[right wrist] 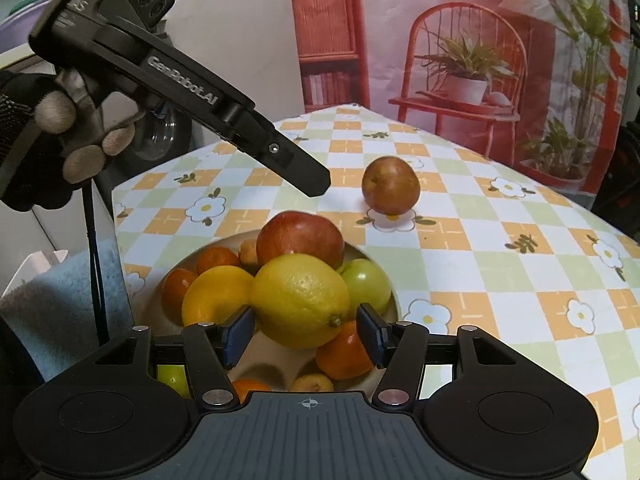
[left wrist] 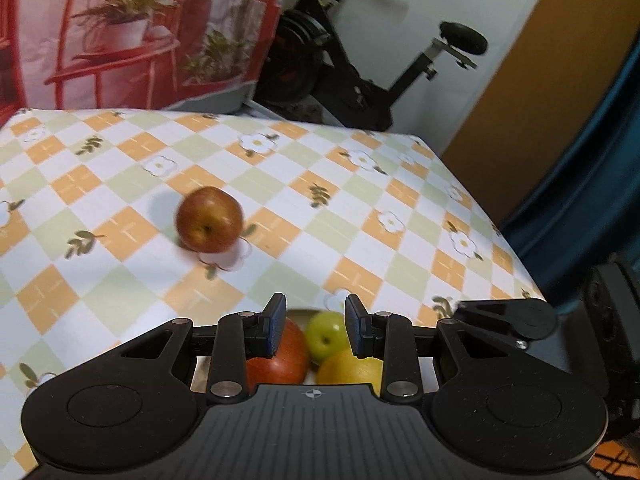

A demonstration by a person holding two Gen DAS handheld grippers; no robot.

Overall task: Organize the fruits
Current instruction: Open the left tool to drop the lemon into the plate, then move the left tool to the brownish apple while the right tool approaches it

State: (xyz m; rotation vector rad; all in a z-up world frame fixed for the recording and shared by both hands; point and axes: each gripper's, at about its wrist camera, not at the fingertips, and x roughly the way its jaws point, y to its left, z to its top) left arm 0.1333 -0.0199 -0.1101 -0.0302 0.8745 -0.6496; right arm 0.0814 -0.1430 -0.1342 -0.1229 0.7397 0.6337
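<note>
Bowl (right wrist: pixel 390 300) holds lemon (right wrist: pixel 300 300), oranges, apples — both grippers (left wrist: pixel 316 324) (right wrist: pixel 306 336) apart, empty.

Before my right gripper (right wrist: pixel 306 336) a round cream plate (right wrist: pixel 394 304) piled with fruit on the checked flowered tablecloth (right wrist: pixel 500 264), a big yellow lemon (right wrist: pixel 300 300) in front, a lone russet-red apple (right wrist: pixel 391 191) on the cloth beyond.
</note>
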